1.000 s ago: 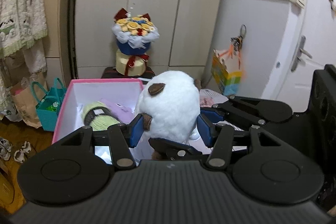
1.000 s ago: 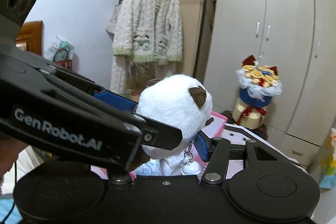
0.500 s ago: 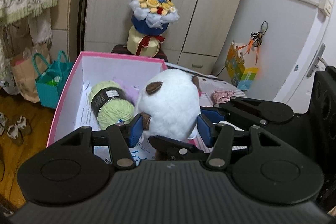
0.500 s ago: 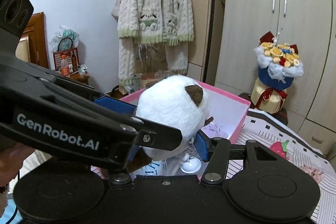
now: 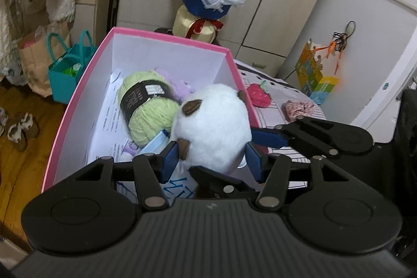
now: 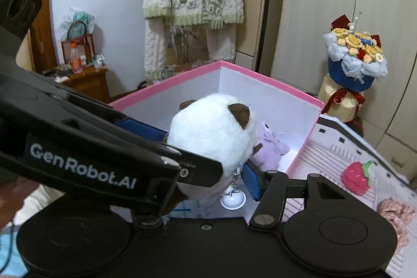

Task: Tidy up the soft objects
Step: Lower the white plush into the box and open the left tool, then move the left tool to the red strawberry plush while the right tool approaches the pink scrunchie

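Plush [image 5: 211, 127], white and round with brown ears, sits pinched between both my claws: my left claw [image 5: 211, 157] squeezes its sides, and my right claw [image 6: 208, 160] grips it crosswise, one finger [image 5: 271, 138] showing at 3 o'clock in the left view. It hangs over the near right corner of the pink box [image 5: 166, 35]. Inside, green yarn [image 5: 146, 108] lies at 10 o'clock of the plush, touching a lilac toy [image 6: 271, 147]. On the striped surface at 2 o'clock lie a strawberry [image 5: 258, 95] and a scrunchie [image 5: 298, 108].
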Tool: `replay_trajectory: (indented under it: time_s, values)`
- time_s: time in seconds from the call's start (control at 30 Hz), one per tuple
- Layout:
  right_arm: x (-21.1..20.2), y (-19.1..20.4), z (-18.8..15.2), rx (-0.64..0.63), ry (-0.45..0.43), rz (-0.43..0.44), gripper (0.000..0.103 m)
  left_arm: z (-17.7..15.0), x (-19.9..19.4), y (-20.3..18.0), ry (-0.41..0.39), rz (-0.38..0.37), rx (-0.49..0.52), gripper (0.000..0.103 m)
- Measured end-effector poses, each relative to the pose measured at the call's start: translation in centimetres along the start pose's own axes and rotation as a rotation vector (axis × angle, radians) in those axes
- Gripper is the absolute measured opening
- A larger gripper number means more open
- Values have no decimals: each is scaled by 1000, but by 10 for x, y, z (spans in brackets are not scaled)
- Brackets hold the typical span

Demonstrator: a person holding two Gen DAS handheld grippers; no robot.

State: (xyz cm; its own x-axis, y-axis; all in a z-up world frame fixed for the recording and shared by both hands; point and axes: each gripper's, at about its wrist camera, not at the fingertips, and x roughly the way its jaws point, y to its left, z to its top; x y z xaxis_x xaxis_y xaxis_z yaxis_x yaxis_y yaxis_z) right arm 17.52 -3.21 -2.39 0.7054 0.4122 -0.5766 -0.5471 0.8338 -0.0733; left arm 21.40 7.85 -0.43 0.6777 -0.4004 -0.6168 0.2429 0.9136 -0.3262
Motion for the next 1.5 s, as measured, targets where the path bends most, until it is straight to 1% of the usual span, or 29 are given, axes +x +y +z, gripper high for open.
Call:
replay_trajectory:
  time_s: [0.1,0.17,0.4,0.73,0.93,1.23,1.33,1.37,1.5]
  values:
    - [-3,-2,-1,7,3,-17,73,-3,-4,0,-8,9,7,58]
    - [-10,-2,-1,15,-8,-23,74,-6,-10,0,-20,18,5,63]
    - [-37,0,-6,19,-39,-31,76,-12,-34,-10,-39,27,33,65]
    - [-86,-6,-23,49,-75,-55,77,-20,-71,-43,-73,-23,109,68]
    - [-122,-37,-45,138,-102,-69,78,-21,-80,-68,-65,-72,144,68]
    - [-167,-98,-81,241,-141,-173,78,-21,-71,-121,-66,-119,219,68]
    - [-180,-116,-88,253,-149,-202,78,-19,-64,-139,-77,-125,244,69]
    - [-183,-120,-90,249,-150,-213,78,-18,-61,-146,-83,-128,251,71]
    - [-192,-140,-92,218,-143,-253,79,-9,-43,-170,-100,-133,260,72]
